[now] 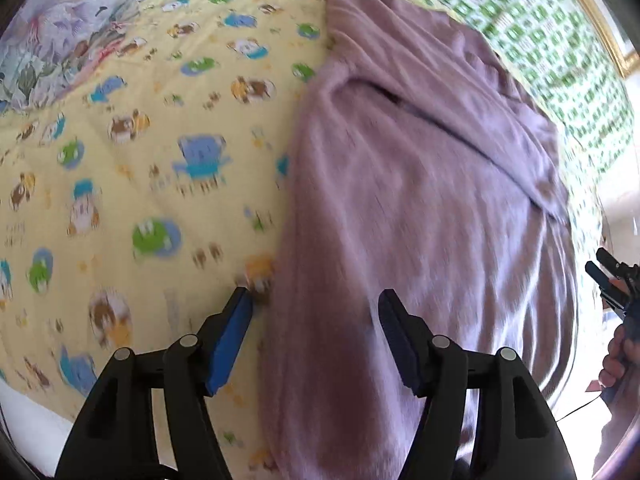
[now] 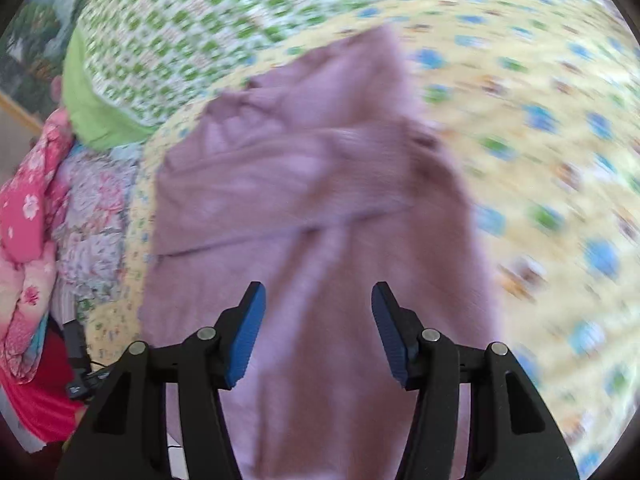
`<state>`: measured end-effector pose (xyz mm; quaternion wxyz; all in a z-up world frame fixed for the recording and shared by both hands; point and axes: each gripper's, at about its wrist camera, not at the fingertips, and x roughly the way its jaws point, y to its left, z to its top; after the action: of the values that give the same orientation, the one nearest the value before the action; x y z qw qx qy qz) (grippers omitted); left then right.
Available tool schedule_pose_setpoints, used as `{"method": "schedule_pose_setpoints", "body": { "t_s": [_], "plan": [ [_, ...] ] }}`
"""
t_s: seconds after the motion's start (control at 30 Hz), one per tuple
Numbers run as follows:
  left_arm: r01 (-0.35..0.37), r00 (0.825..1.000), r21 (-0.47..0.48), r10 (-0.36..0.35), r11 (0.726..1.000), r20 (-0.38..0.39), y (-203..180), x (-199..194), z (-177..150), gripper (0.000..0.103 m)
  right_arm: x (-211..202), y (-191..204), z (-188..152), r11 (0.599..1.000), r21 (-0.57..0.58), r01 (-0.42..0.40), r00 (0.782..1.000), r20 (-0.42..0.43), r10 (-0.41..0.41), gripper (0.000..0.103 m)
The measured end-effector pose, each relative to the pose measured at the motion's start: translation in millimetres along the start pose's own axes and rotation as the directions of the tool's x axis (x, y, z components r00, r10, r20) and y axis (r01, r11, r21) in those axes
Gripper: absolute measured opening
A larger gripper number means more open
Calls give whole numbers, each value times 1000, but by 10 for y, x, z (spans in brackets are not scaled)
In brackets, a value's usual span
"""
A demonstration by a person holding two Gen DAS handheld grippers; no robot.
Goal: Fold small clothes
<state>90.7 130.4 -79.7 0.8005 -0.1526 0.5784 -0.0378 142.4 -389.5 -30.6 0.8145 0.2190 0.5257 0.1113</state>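
A mauve knitted garment (image 1: 420, 200) lies spread on a yellow cartoon-print bed cover (image 1: 140, 160), with a folded flap across its upper part. My left gripper (image 1: 316, 300) hovers open over the garment's left edge, nothing between its blue pads. In the right wrist view the same garment (image 2: 312, 200) fills the middle, blurred by motion. My right gripper (image 2: 318, 296) stands open above its lower part, pads apart and empty. That right gripper (image 1: 612, 280) also shows at the far right edge of the left wrist view, held by a hand (image 1: 618, 356).
A green-and-white checked quilt (image 1: 540, 40) lies beyond the garment. A floral pillow (image 1: 60, 32) sits at the upper left. In the right wrist view pink floral bedding (image 2: 28, 220) is piled at the left, past the bed cover's edge (image 2: 140, 220).
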Motion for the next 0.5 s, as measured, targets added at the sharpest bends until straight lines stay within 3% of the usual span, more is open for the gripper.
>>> {"method": "schedule_pose_setpoints", "body": {
  "t_s": [0.23,0.5],
  "plan": [
    [40,998,90,-35,995,-55,-148,-69,-503,76,-355,-563,-457,995,79,53,999,-2,-53,58],
    [96,989,133,-78,986,-128,-129,-143,-1093,75,-459,-690,-890,997,70,20,999,-48,-16,59]
  ]
}}
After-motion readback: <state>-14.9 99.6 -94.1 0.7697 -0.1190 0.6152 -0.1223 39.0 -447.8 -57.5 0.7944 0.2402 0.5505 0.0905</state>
